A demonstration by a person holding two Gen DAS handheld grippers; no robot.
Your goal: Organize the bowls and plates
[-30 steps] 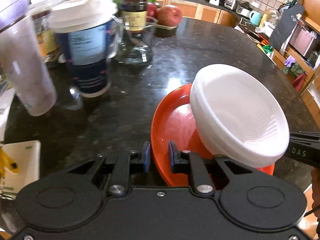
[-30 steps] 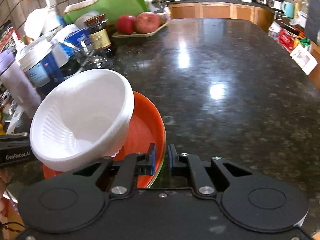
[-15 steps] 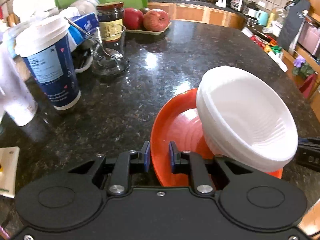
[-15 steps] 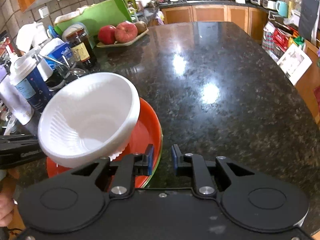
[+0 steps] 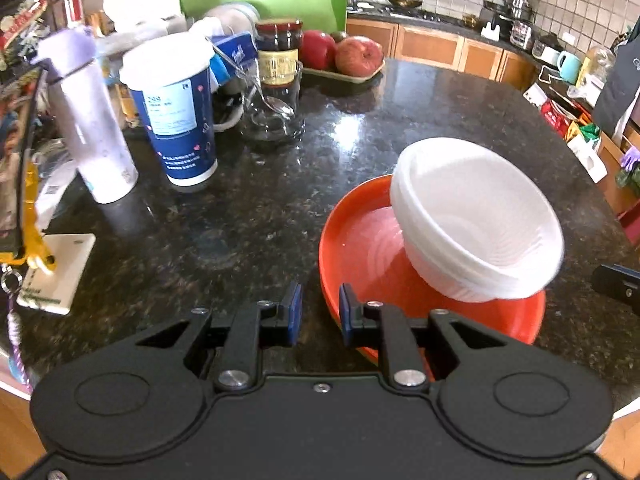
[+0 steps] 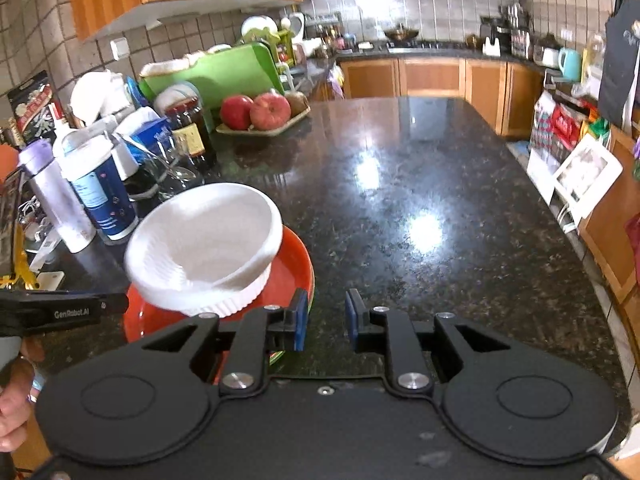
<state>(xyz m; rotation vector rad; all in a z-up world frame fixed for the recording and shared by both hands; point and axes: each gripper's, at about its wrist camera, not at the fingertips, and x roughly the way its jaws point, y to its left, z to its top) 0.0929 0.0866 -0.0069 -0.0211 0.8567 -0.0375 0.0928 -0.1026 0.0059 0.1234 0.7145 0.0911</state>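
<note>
Your white bowls (image 5: 476,216) sit tilted on the orange plate (image 5: 360,248), not yet level; both grippers' fingers (image 5: 292,312) are spread, holding nothing.

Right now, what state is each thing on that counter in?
White bowls: nested, tilted on the plate.
Orange plate: flat on the counter.
Blue cup: upright, lidded.
Jar: upright, capped.
Left gripper: open, empty.
Right gripper: open, empty.

Bright overhead glare on countertop (image 6: 400,208); fisheye-warped edges.
</note>
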